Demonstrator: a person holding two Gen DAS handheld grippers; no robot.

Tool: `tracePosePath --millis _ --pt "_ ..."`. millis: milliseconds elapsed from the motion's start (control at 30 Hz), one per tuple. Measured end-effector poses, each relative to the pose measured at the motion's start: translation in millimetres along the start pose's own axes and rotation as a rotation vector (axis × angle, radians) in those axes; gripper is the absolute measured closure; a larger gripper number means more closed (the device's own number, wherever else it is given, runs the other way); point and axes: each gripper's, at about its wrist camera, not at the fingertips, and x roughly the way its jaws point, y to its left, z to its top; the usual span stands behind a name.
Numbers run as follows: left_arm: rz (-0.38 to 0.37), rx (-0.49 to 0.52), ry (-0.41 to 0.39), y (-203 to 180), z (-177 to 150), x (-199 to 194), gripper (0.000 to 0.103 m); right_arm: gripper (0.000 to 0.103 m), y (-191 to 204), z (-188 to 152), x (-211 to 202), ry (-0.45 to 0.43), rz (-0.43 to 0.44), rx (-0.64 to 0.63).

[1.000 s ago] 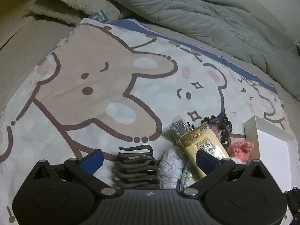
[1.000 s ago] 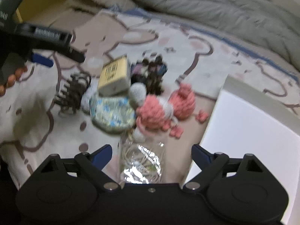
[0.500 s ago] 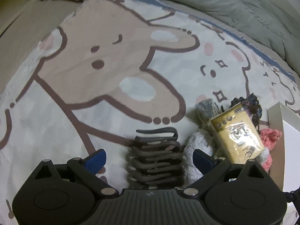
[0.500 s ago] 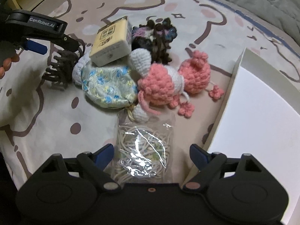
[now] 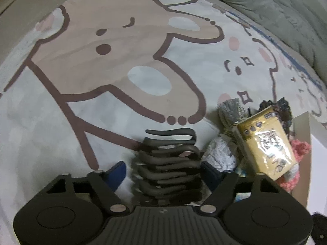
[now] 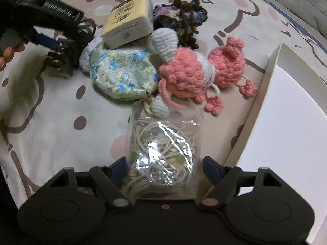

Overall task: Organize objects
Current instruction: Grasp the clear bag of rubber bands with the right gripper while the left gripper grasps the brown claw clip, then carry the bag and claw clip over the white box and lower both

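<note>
On the bed's cartoon-print blanket (image 5: 81, 110), the left tongs (image 5: 164, 170) have just been closing, and their blue pads now flank a dark claw hair clip (image 5: 169, 163) at middling width, though I cannot tell whether they touch it. Right of the clip lie a floral pouch (image 6: 122, 75), a yellow box (image 6: 130, 25) atop it, and pink crochet toys (image 6: 204, 71). The right tongs (image 6: 164, 166), also just closing, straddle a clear bag of cords (image 6: 163, 149) beside the white box (image 6: 286, 122), contact unclear.
</note>
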Motion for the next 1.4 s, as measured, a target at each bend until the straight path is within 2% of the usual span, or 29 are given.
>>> tracePosePath --millis 33,67,267,533,633,833,1400 --pt "-0.014 0.004 0.0 -0.9 0.3 -1.0 0.037 0.036 -1.3 0.5 0.1 0.003 0.015 0.008" --pt "-0.028 0.012 -0.001 -2.0 0.2 -2.8 0.039 0.036 -3.0 0.6 0.6 0.005 0.026 0.026" --pt "-0.038 0.038 -0.029 -0.5 -0.7 -16.1 0.04 0.046 -1.6 1.9 -7.0 -0.025 0.02 0.01" --pt "-0.064 0.048 -0.122 5.3 -1.6 -50.5 0.04 0.048 -9.9 -2.0 -39.2 -0.145 0.002 0.087" --pt "-0.062 0.083 -0.178 2.4 -5.5 -67.9 0.04 0.048 -9.0 3.0 -48.8 -0.199 -0.015 0.124" --pt "-0.084 0.13 -0.253 -4.3 -16.2 -95.0 0.04 0.048 -14.4 -7.9 -79.3 -0.316 -0.034 0.19" --pt "-0.186 0.259 -0.414 -51.4 -50.0 -153.7 0.04 0.048 -23.2 -28.2 -139.7 -0.553 -0.083 0.264"
